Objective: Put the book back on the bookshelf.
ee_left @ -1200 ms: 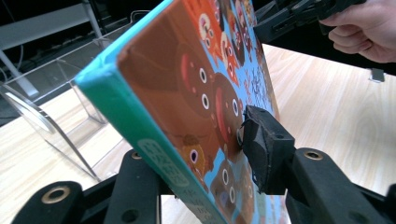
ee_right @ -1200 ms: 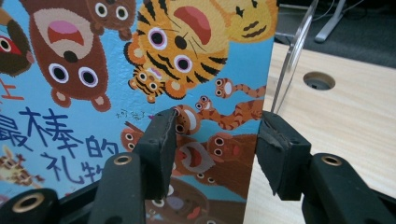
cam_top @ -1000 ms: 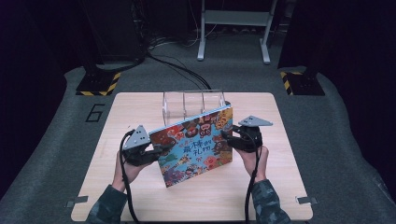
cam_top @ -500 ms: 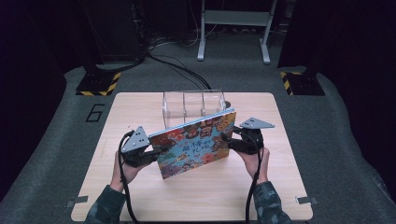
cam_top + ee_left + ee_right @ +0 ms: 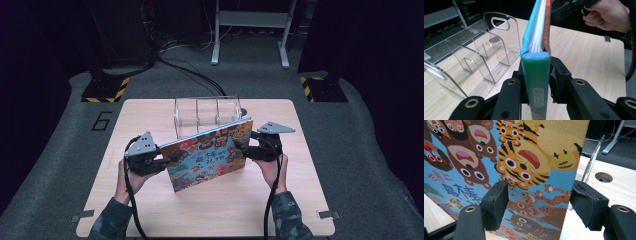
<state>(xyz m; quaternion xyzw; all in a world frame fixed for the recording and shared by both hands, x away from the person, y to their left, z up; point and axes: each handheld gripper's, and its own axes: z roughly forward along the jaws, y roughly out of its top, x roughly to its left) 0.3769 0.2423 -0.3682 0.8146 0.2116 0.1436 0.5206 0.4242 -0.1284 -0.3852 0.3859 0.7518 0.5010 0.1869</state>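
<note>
The left gripper (image 5: 167,161) has just been closing and clamps the spine of the picture book (image 5: 210,152), which stands tilted on edge above the table (image 5: 280,210). The right gripper (image 5: 242,148) has just been opening; its jaws stand apart, one before the cover, not pressing. Behind stands a clear acrylic rack (image 5: 207,112).

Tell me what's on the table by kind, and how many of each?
Picture book: 1
Clear plastic rack: 1
Hand-held grippers: 2, the left gripper clamping the book's spine, the right gripper at its far edge
Total: 4
</note>
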